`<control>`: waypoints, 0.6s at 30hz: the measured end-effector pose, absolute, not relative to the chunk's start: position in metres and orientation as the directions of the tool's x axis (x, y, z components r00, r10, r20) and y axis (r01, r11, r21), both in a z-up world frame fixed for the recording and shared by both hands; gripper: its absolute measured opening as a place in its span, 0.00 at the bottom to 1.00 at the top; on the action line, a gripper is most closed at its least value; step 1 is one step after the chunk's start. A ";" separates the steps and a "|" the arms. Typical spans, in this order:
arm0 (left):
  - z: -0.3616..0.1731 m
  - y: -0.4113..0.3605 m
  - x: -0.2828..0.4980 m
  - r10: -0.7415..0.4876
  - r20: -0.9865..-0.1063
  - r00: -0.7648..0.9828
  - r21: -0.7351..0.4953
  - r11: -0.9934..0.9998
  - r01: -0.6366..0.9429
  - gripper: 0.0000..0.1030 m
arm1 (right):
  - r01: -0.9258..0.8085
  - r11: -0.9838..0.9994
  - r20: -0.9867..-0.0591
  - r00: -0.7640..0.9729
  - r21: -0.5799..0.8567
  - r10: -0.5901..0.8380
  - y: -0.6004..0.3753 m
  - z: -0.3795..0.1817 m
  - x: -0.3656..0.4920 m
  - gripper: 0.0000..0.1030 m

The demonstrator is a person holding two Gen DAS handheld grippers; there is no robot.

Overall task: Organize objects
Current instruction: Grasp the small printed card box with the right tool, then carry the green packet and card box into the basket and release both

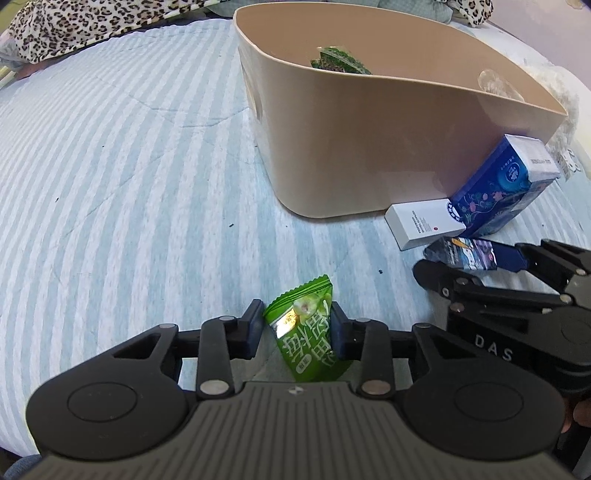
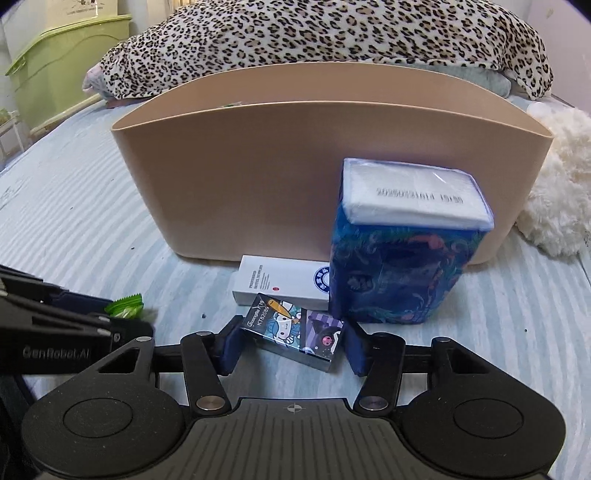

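My left gripper (image 1: 297, 325) is shut on a green snack packet (image 1: 308, 332) low over the striped bedsheet. My right gripper (image 2: 291, 345) has its pads on both ends of a small cartoon-printed box (image 2: 293, 338) that lies on the sheet; it also shows in the left wrist view (image 1: 465, 254). A beige plastic bin (image 1: 369, 140) stands ahead, with a dark green packet (image 1: 338, 61) inside. A white box (image 2: 282, 286) and an upright blue tissue pack (image 2: 402, 251) rest against the bin's front wall (image 2: 258, 177).
A leopard-print blanket (image 2: 332, 33) lies behind the bin. A white fluffy thing (image 2: 561, 184) sits at the bin's right end. A green plastic crate (image 2: 62, 55) stands beyond the bed at far left. The striped sheet (image 1: 129, 184) spreads left of the bin.
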State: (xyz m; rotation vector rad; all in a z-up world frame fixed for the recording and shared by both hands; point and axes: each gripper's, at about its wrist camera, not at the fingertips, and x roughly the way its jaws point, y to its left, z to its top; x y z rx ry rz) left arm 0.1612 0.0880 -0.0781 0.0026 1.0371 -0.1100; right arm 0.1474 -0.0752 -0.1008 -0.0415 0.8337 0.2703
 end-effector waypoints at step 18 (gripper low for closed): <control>-0.020 0.091 0.146 -0.101 -0.767 0.634 -0.070 0.995 0.075 0.37 | -0.252 0.966 -0.624 0.746 0.059 0.233 -0.122 -0.043 0.120 0.50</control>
